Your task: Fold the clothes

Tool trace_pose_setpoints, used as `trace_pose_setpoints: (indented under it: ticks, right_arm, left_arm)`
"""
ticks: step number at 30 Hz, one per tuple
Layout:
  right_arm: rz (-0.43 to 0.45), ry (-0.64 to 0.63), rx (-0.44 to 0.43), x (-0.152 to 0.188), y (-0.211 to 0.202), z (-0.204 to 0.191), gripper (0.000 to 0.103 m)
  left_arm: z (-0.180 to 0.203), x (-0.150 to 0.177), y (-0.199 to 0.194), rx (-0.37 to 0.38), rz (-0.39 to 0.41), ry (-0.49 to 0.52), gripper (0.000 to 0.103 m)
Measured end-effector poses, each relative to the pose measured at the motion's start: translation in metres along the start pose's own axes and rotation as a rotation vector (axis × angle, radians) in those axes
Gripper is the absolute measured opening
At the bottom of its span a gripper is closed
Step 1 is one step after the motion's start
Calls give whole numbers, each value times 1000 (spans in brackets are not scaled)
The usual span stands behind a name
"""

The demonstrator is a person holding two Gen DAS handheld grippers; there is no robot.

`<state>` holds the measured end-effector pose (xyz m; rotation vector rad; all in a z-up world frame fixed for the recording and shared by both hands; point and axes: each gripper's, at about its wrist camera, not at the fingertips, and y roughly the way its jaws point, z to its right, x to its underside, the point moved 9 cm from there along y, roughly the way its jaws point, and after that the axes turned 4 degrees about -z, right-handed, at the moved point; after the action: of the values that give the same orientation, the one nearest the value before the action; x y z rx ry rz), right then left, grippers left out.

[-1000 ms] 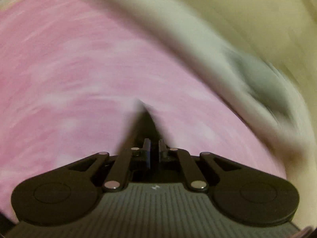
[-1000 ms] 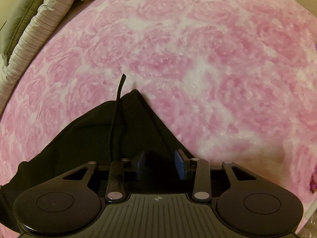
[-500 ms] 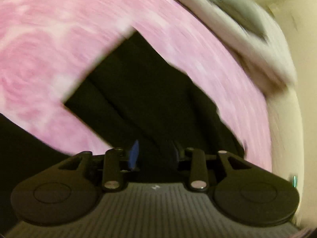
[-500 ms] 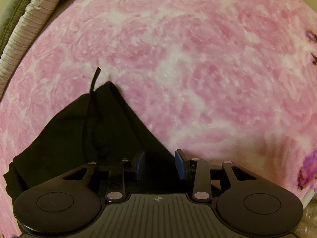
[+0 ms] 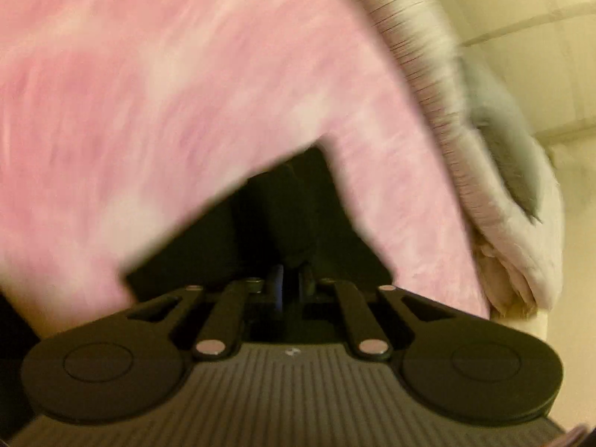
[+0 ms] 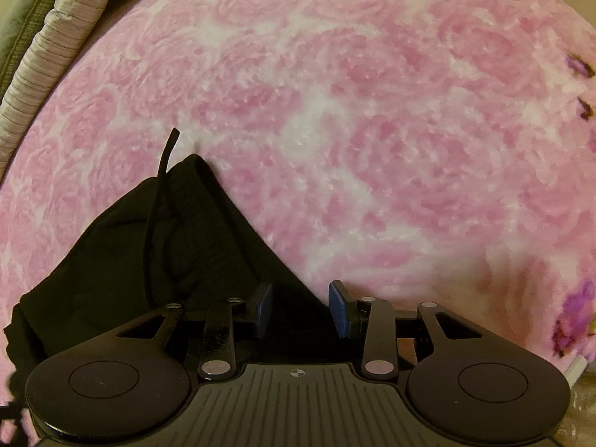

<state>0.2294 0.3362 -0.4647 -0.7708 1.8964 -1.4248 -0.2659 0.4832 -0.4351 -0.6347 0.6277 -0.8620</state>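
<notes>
regrasp step: left gripper just closed, pinching black garment; right gripper gapes empty over its waistband. next: lift and fold.

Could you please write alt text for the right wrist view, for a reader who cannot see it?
A black garment with a drawstring lies crumpled on a pink rose-patterned blanket, partly beneath the right gripper, whose jaws stand open. A striped pillow lies at the upper left edge.
</notes>
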Motion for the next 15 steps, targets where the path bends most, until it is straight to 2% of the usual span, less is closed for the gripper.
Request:
trace_pose_setpoints:
  ticks: [2,4,6,7,8,11,12,13,15]
  right_arm:
    - [15,0,6,-1,-5,-3,38]
    - [28,1,4,0,-11,-9,38]
    - [40,-3,0,1,-17,-18,38]
    - [45,-7,0,3,-19,-23,38]
    - [51,-12,-2,6,-22,-28,38]
    - [65,-23,-3,16,-31,-43,38]
    - [70,-24,-4,20,-35,-47,38]
    - [77,-22,-6,25,-40,-49,38]
    - [91,-19,-8,35,-50,-52,38]
  left_arm:
    - [-1,-42,-38,-18,107,103,3]
    - [-18,-92,-79,-95,226,201,3]
    - [-53,-140,-109,-254,312,311,3]
    - [-76,-162,-119,-352,332,357,5]
    - [-109,-181,-124,-468,317,367,8]
    - [-211,-213,-132,-745,204,219,8]
    - [-232,-216,-138,-804,191,174,7]
    - [-245,-216,-148,-825,194,143,7]
    - [-253,-211,-161,-806,237,87,7]
